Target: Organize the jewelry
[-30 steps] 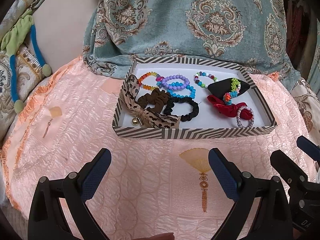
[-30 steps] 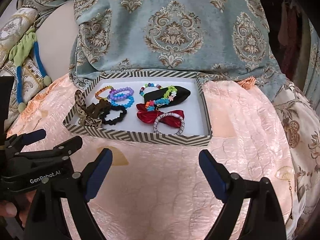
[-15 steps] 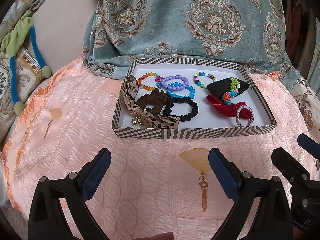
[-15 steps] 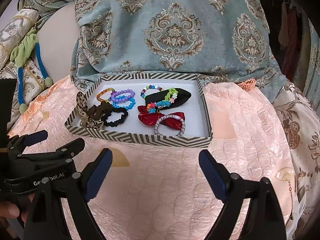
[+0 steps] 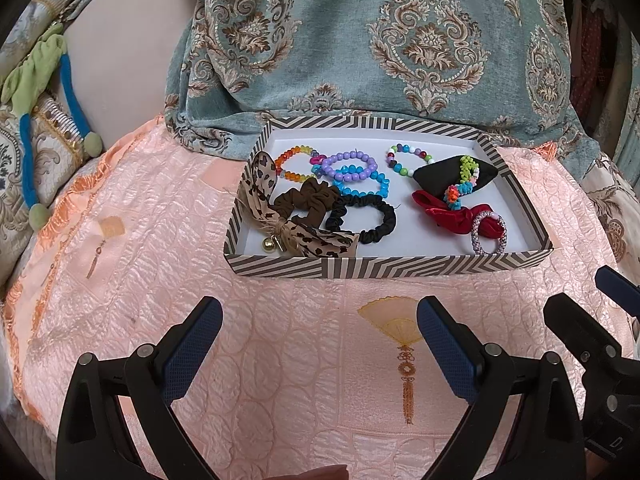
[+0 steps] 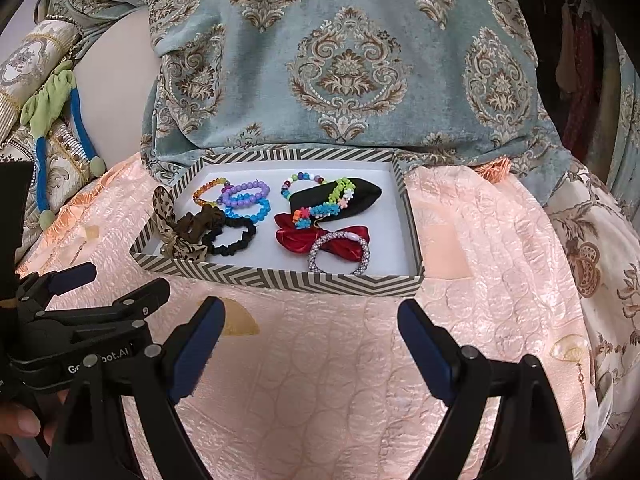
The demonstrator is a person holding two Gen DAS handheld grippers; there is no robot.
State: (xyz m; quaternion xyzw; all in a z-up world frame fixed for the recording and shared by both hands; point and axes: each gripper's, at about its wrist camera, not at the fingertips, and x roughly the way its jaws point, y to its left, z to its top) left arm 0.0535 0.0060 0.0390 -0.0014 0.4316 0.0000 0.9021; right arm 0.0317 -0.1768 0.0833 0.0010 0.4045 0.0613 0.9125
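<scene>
Barely any shift from a second ago: left gripper (image 5: pixel 320 332) and right gripper (image 6: pixel 310 332) both gaping wide, holding nothing, hovering at 6 o'clock of the striped box (image 5: pixel 384 266), bracelets (image 5: pixel 350 166) and scrunchies (image 5: pixel 362 218) all piled inside, so either just-sorted or about-to-sort.

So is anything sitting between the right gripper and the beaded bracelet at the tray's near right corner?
Only the tray's striped near wall. The right gripper is open over bare pink quilt, short of the tray. The beaded bracelet lies just behind that wall, partly on the red bow, nothing on top of it.
</scene>
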